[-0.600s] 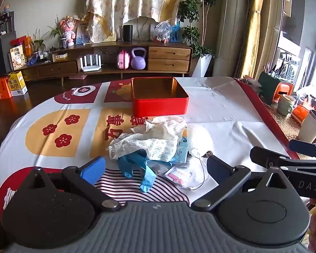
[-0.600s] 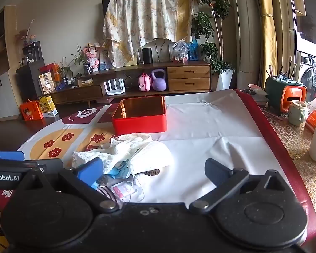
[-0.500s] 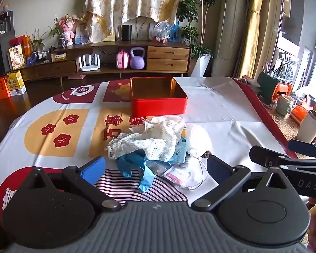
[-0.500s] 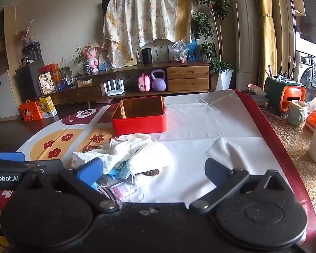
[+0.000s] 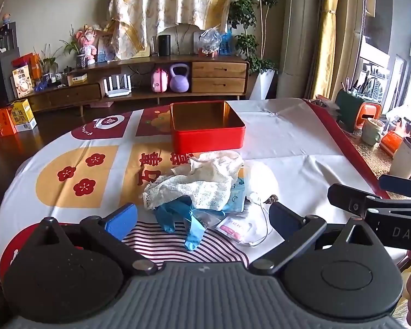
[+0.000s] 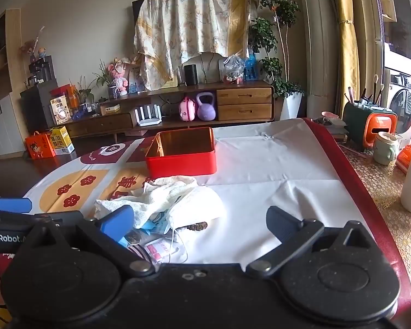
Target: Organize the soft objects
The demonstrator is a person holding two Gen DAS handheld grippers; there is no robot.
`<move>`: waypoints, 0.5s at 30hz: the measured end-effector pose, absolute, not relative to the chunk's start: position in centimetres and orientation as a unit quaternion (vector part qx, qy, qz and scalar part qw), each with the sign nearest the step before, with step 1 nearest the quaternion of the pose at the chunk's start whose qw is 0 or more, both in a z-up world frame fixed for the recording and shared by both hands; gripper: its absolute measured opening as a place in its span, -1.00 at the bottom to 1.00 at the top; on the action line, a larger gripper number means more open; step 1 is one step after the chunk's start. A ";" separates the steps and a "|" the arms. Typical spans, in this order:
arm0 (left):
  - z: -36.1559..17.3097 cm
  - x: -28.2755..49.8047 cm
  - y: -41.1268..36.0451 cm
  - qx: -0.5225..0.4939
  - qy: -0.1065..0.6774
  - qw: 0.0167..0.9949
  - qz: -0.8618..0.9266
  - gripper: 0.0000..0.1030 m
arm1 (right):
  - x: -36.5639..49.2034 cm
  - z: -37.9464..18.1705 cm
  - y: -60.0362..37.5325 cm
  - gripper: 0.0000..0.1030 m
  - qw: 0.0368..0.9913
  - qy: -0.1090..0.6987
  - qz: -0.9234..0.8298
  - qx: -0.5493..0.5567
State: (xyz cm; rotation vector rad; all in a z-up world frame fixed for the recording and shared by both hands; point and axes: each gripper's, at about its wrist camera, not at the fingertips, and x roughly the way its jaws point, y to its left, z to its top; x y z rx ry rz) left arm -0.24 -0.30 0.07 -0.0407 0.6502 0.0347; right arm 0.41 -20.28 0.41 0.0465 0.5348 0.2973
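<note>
Little has shifted since the earlier frames: both grippers hang spread wide before the heap, grasping nothing.

With the red tin (image 5: 207, 128) as landmark: the left gripper (image 5: 202, 216) hovers nearest the camera with jaws released; the soft heap lies just in front of the tin, white mesh cloth (image 5: 197, 183) on top, blue glove (image 5: 190, 219) trailing nearer, face mask (image 5: 260, 175) at its right; the right gripper (image 6: 200, 222) stands released right of it.
</note>
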 end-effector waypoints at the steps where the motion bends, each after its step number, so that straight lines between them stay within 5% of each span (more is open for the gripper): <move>1: 0.0 -0.2 -0.2 -0.021 0.320 0.947 0.016 1.00 | 0.4 0.4 -20.3 0.99 0.953 0.263 0.146 0.023; 15: -0.1 -0.4 0.0 -0.034 0.328 0.944 0.018 1.00 | 0.3 0.4 -19.9 0.99 0.954 0.261 0.147 0.023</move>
